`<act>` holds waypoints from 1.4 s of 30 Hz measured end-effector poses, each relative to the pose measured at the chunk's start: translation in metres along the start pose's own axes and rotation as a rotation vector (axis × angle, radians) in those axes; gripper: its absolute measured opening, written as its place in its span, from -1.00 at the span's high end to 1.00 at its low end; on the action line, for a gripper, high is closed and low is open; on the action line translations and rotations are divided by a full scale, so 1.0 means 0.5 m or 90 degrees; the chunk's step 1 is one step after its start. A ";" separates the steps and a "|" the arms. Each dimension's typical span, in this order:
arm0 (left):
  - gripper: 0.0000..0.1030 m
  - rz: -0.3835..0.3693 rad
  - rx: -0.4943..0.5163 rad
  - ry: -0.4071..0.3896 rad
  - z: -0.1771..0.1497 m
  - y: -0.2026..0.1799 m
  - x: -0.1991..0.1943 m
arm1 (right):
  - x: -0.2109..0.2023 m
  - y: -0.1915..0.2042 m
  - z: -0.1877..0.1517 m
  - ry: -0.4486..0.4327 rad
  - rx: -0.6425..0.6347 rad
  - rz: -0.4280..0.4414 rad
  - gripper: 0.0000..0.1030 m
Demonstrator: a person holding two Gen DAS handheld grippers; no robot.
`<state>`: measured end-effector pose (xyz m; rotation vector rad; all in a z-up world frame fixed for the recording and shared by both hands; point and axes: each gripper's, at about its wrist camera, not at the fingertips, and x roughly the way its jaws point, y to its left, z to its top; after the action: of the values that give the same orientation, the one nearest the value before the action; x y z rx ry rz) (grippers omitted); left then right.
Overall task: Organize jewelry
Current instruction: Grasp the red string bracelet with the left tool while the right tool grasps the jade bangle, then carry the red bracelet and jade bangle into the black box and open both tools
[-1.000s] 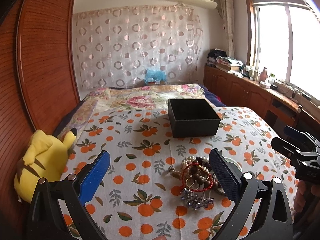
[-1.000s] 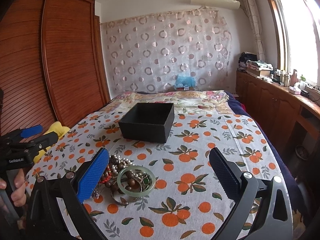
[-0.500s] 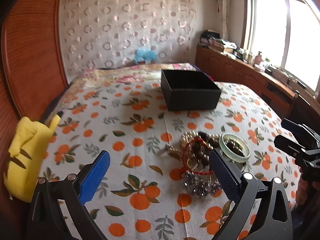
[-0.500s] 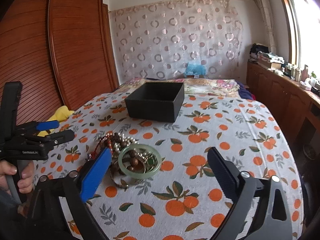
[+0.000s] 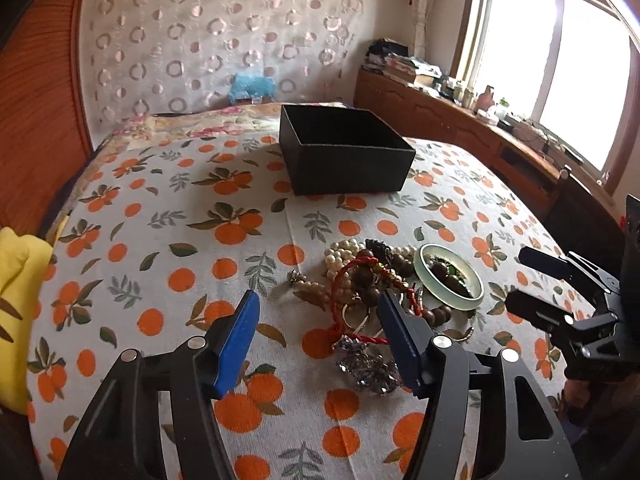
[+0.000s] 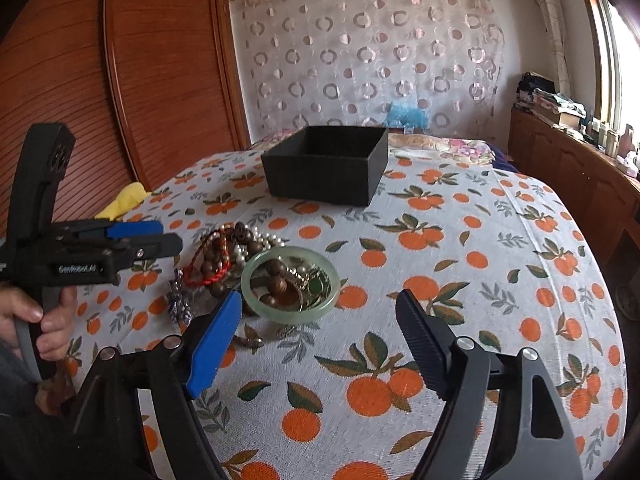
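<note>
Since a second ago both grippers have come lower and nearer the jewelry, and the left gripper's point(image 5: 318, 312) jaws have narrowed, though both pairs stand apart, holding nothing. One jewelry pile point(image 5: 384, 280) lies at center frame on the orange-print cloth point(image 5: 180, 240): one jade bangle point(image 6: 290, 285) ringing dark beads, one red cord point(image 5: 352, 280), pearl and wooden strands. One black box point(image 5: 344, 156) sits beyond, upper center; its floor is hidden. The right gripper point(image 6: 318, 320) hovers over bare cloth right of the pile.
</note>
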<state>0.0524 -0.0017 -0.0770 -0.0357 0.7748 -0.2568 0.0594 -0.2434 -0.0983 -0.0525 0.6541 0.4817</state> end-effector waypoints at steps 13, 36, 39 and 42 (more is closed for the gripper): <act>0.46 -0.027 0.009 0.035 0.008 0.006 0.038 | 0.004 0.006 -0.005 0.003 -0.008 -0.001 -0.58; 0.95 -0.052 0.002 -0.062 0.047 0.003 -0.048 | 0.058 0.040 0.044 0.069 -0.066 0.087 0.20; 0.95 -0.048 0.004 -0.075 0.055 0.002 -0.060 | 0.080 0.051 0.050 0.089 -0.075 0.107 0.48; 0.95 -0.046 0.007 -0.082 0.060 0.003 -0.068 | 0.097 0.062 0.058 0.099 -0.085 0.116 0.54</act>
<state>0.0502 0.0059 -0.0325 -0.0697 0.6441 -0.3249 0.0953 -0.1900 -0.1009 -0.1586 0.7819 0.7025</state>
